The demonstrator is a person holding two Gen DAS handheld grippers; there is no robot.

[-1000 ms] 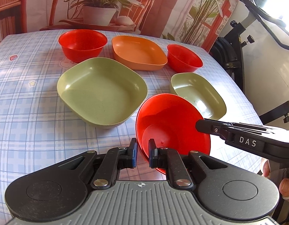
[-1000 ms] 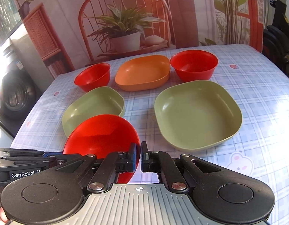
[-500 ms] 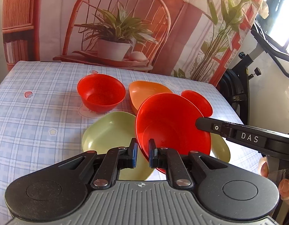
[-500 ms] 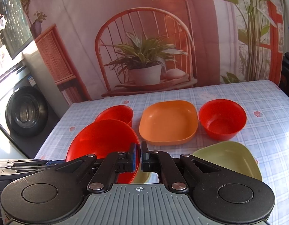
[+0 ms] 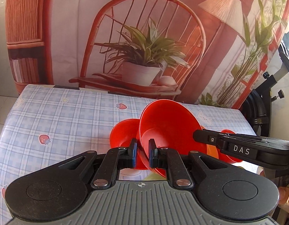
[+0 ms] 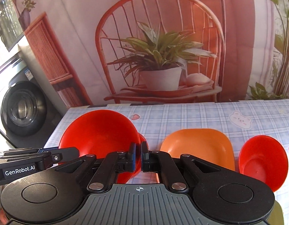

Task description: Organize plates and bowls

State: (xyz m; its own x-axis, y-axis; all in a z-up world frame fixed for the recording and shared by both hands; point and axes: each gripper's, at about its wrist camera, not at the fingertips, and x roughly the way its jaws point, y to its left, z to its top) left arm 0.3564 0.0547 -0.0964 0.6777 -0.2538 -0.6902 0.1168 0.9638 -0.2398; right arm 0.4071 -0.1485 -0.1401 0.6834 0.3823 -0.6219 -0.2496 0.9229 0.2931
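Red bowl (image 5: 168,123) is gripped by left claw (image 5: 142,152) and right claw (image 6: 138,154); nesting into table bowl (image 5: 123,131) judged next.

Checked tablecloth (image 6: 191,120) carries orange plate (image 6: 198,148), seemingly two red bowls (image 6: 264,159).

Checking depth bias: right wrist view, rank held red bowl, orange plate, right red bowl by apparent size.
1. Held red bowl, though it is nearest, so inflated.
2. Orange plate, partly hidden.
3. Right red bowl.
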